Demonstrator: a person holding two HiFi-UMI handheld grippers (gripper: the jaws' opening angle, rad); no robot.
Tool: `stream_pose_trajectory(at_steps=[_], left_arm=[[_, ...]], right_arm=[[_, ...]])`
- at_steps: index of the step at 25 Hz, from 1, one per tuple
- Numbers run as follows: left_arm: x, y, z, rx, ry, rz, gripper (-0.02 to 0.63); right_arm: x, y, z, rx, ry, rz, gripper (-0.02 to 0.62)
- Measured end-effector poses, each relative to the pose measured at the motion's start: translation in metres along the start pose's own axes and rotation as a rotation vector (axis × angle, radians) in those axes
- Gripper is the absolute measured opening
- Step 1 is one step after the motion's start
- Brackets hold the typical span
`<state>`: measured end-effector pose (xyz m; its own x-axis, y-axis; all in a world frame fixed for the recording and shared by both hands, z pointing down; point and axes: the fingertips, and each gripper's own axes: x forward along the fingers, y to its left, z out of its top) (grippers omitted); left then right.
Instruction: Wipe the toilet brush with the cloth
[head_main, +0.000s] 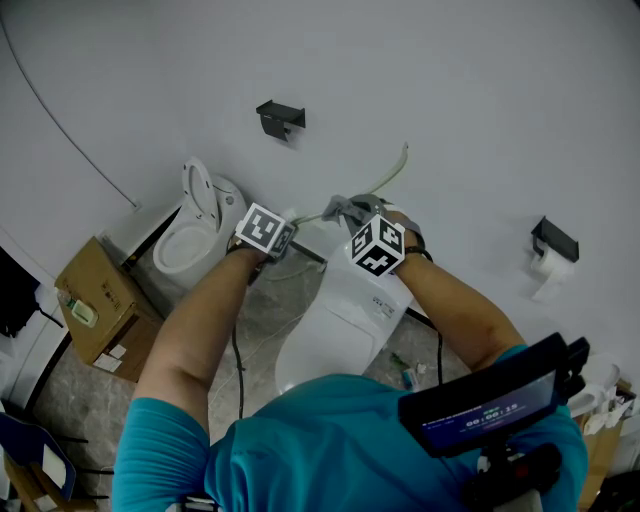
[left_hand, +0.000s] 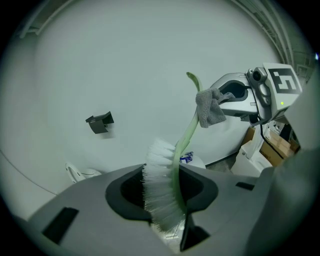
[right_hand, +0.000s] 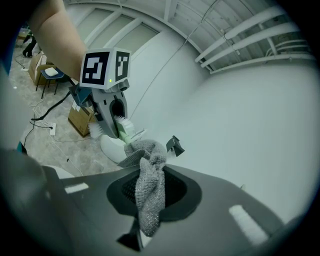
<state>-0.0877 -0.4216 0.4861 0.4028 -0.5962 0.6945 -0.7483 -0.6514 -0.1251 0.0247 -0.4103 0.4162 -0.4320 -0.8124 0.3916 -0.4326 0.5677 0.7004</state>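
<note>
The toilet brush has white bristles (left_hand: 159, 187) and a pale green curved handle (left_hand: 187, 131). My left gripper (left_hand: 167, 215) is shut on its bristle head, with the handle rising up and to the right. In the head view the handle (head_main: 392, 176) arcs up against the wall above both grippers. My right gripper (right_hand: 147, 202) is shut on a grey knitted cloth (right_hand: 150, 182). The cloth (left_hand: 209, 106) touches the upper handle, just below its tip. In the head view the left gripper (head_main: 288, 228) and right gripper (head_main: 356, 214) face each other closely, with the cloth (head_main: 343, 208) between them.
A white toilet (head_main: 335, 325) stands right below the grippers and a second one (head_main: 195, 225) to the left with its lid up. A cardboard box (head_main: 100, 305) sits at far left. On the wall are a black bracket (head_main: 281, 117) and a toilet-paper holder (head_main: 553, 243). Cables lie on the floor.
</note>
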Motion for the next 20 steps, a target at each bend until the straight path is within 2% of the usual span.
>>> stream_pose_trajectory(at_steps=[5, 20], left_arm=[[-0.009, 0.009, 0.0, 0.033, 0.005, 0.064, 0.149], [-0.005, 0.024, -0.005, 0.088, -0.038, 0.075, 0.149]], right_arm=[[-0.002, -0.004, -0.002, 0.009, 0.005, -0.003, 0.029], [-0.009, -0.03, -0.019, 0.046, 0.033, -0.043, 0.029]])
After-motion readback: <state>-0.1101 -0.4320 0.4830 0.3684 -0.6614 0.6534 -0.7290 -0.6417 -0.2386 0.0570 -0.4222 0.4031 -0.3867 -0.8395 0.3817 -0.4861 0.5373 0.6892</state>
